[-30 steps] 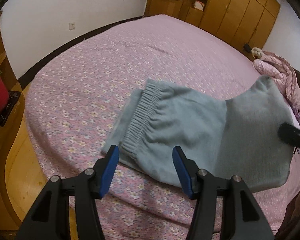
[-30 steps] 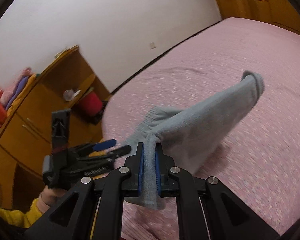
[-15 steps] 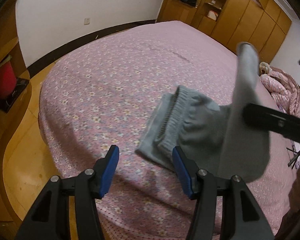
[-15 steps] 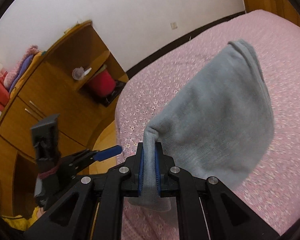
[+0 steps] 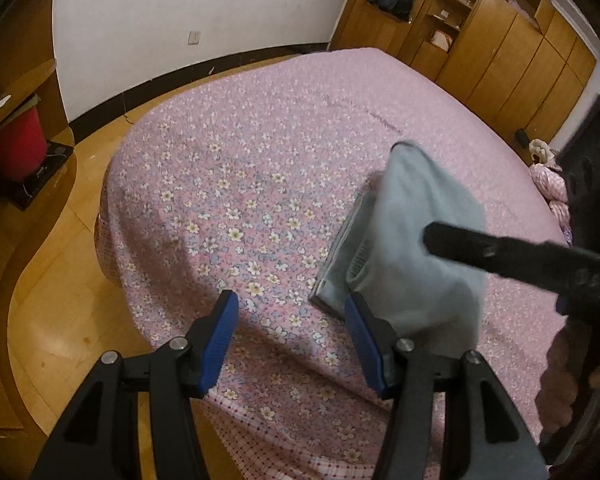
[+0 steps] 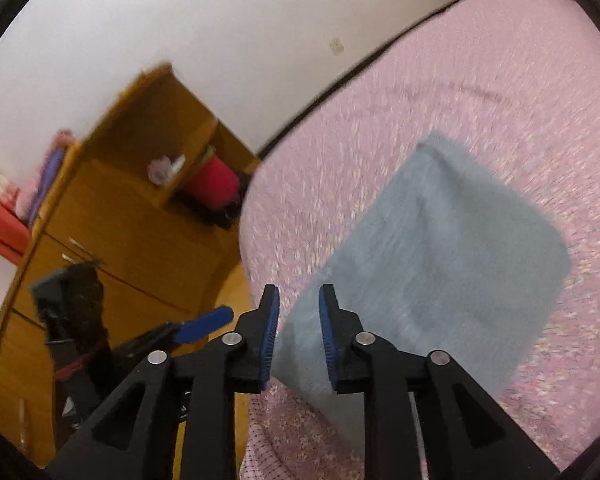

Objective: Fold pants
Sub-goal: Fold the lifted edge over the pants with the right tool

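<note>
The grey pants (image 5: 416,248) lie folded on the pink flowered bed (image 5: 240,184), with the ribbed waistband peeking out under the top layer. My left gripper (image 5: 290,304) stands open over the bed's near corner, just left of the pants, with nothing between its pads. The right gripper's black finger (image 5: 500,248) reaches in over the cloth. In the right wrist view the right gripper (image 6: 300,294) hangs at the near corner of the pants (image 6: 440,248). Its jaws are opening; cloth shows in the gap, and the pads stand off it. This view is motion-blurred.
A wooden floor (image 5: 60,264) borders the bed on the left. A side cabinet with a red bin (image 5: 18,144) stands beyond it. Wooden wardrobes (image 5: 500,52) line the far wall. A pink quilt (image 5: 552,184) is bunched at the bed's right side.
The right gripper swung the lifted pant leg over onto the waistband part and its jaws parted off the cloth. The left gripper drifted left, so the pants now sit to its right.
</note>
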The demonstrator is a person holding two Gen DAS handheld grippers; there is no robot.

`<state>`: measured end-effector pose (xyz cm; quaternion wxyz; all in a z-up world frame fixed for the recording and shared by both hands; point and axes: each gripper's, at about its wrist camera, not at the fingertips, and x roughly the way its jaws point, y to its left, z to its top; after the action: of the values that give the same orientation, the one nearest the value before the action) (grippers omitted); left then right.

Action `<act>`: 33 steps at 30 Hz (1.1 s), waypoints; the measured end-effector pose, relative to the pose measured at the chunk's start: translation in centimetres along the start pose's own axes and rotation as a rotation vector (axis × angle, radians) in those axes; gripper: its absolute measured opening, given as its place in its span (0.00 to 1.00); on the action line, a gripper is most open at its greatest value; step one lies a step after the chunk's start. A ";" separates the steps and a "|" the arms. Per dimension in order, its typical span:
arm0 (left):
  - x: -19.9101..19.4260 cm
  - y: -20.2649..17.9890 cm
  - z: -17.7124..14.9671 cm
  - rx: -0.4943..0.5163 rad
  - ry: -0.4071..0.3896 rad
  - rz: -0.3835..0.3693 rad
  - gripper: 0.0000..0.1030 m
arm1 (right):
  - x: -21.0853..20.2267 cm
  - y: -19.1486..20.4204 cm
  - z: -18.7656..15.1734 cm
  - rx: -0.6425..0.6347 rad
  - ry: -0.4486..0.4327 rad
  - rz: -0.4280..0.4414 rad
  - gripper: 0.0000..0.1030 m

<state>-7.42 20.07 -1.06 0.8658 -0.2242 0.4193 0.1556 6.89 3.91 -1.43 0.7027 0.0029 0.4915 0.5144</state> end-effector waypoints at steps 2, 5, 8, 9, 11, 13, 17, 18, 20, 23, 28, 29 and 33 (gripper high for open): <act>-0.8 -0.5 0.1 0.009 -0.014 -0.011 0.57 | -1.4 -0.4 -0.1 0.002 -0.045 -0.022 0.28; -1.9 -2.0 0.3 0.045 -0.035 -0.040 0.57 | -3.6 -2.1 -0.5 0.030 -0.098 -0.078 0.28; -2.6 -4.1 0.4 0.100 -0.056 -0.074 0.57 | -4.9 -4.6 -0.4 0.096 -0.126 -0.140 0.28; -2.7 -4.7 0.5 0.119 -0.063 -0.088 0.56 | -5.3 -5.7 -0.4 0.118 -0.137 -0.163 0.28; -2.5 -6.3 0.5 0.160 -0.067 -0.116 0.50 | -5.6 -6.7 -0.3 0.138 -0.145 -0.184 0.28; -1.8 -7.4 0.5 0.195 -0.049 -0.141 0.32 | -5.1 -7.6 -0.2 0.144 -0.131 -0.193 0.28; 1.0 -8.3 0.8 0.214 0.002 -0.135 0.28 | -3.0 -8.4 0.2 0.125 -0.089 -0.239 0.28; 1.7 -8.2 0.9 0.208 0.011 -0.122 0.28 | -2.4 -8.6 0.2 0.121 -0.081 -0.257 0.28; 3.2 -7.4 1.2 0.182 0.034 -0.087 0.27 | -1.3 -9.1 0.3 0.115 -0.071 -0.306 0.28; 4.5 -5.7 1.2 0.146 0.053 -0.064 0.25 | 0.2 -9.7 0.2 0.110 -0.059 -0.328 0.28; 5.1 -4.7 1.2 0.108 0.067 -0.080 0.25 | 0.9 -9.1 -0.1 0.064 -0.062 -0.364 0.30; 5.1 -4.9 1.1 0.119 0.067 -0.072 0.25 | 0.8 -8.9 -0.2 0.068 -0.059 -0.367 0.30; 4.7 -5.7 0.8 0.152 0.062 -0.057 0.25 | -0.8 -8.9 -0.5 0.140 -0.059 -0.349 0.45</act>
<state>-1.47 16.00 -2.91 0.8710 -0.1742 0.4501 0.0917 12.93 -1.08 -5.71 0.7935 -0.0184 0.4984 0.3487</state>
